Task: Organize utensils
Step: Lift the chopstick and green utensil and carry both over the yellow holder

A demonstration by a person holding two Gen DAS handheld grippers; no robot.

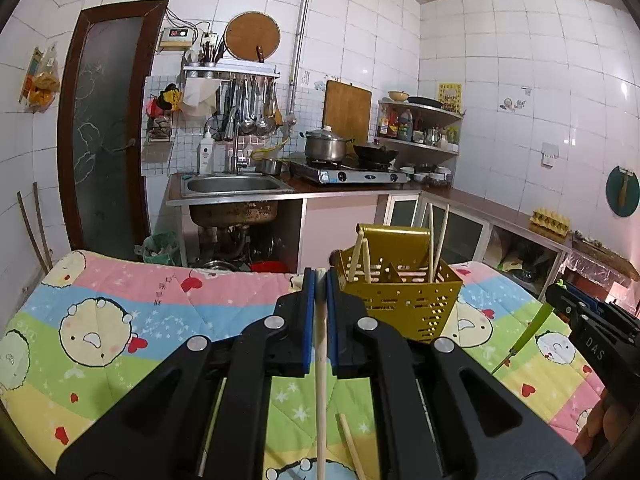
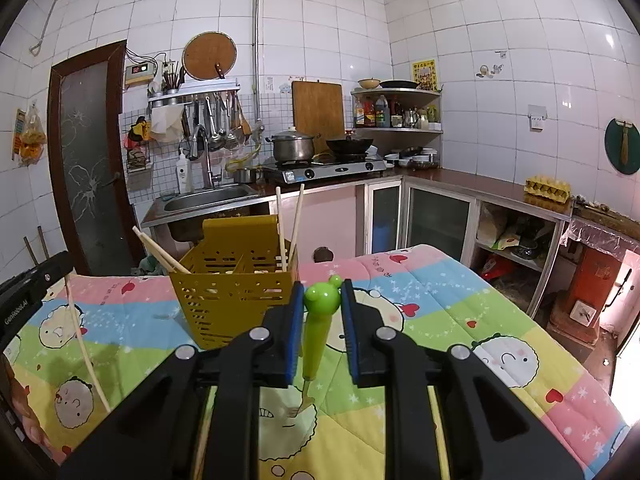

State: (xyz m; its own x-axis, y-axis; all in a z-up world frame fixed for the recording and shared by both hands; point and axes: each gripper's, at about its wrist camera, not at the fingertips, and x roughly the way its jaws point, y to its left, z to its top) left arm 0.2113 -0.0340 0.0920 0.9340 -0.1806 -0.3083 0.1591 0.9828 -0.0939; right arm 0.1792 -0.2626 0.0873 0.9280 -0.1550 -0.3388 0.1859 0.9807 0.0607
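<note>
A yellow slotted utensil holder (image 1: 400,300) stands on the colourful quilt (image 1: 140,312), with several chopsticks in it. My left gripper (image 1: 319,276) is shut on a pale wooden chopstick (image 1: 320,380), just left of the holder. My right gripper (image 2: 320,292) is shut on a green fork with a frog-head handle (image 2: 318,320), tines down, just right of the holder (image 2: 232,300). The right gripper also shows in the left wrist view (image 1: 560,296), holding the green fork (image 1: 528,332).
Another chopstick (image 1: 352,448) lies on the quilt under my left gripper. Behind the table are a sink (image 1: 236,186), a stove with a pot (image 1: 324,146), and a counter with an egg tray (image 1: 550,222).
</note>
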